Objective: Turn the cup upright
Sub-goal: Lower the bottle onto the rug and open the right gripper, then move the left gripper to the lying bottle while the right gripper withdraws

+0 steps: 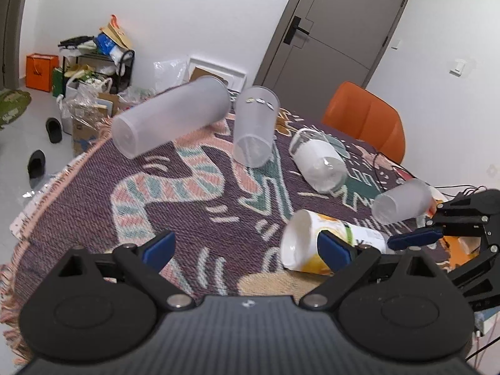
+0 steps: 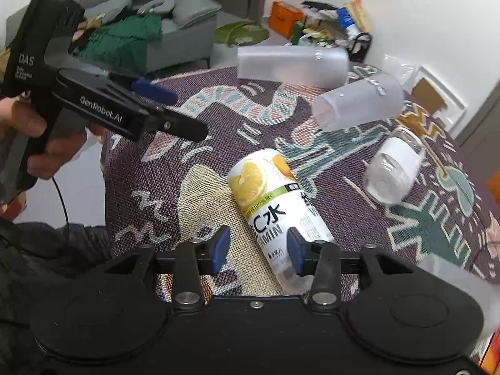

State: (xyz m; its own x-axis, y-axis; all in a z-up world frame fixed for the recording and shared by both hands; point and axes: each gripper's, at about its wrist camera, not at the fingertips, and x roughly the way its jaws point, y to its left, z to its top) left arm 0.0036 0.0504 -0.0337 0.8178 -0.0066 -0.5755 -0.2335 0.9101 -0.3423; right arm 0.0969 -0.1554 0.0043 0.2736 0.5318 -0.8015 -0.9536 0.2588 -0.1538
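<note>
From the left wrist, the left gripper [image 1: 247, 250] hangs wide open and empty over the patterned tablecloth [image 1: 93, 206]; a printed paper cup [image 1: 315, 243] lies on its side just beside its right finger, with four other cups toppled farther back.

From the right wrist, the right gripper [image 2: 256, 250] is open, its fingers straddling the printed cup's narrow end, not yet clamped. Closing off-centre could likely roll the cup away or crush its thin wall.
</note>
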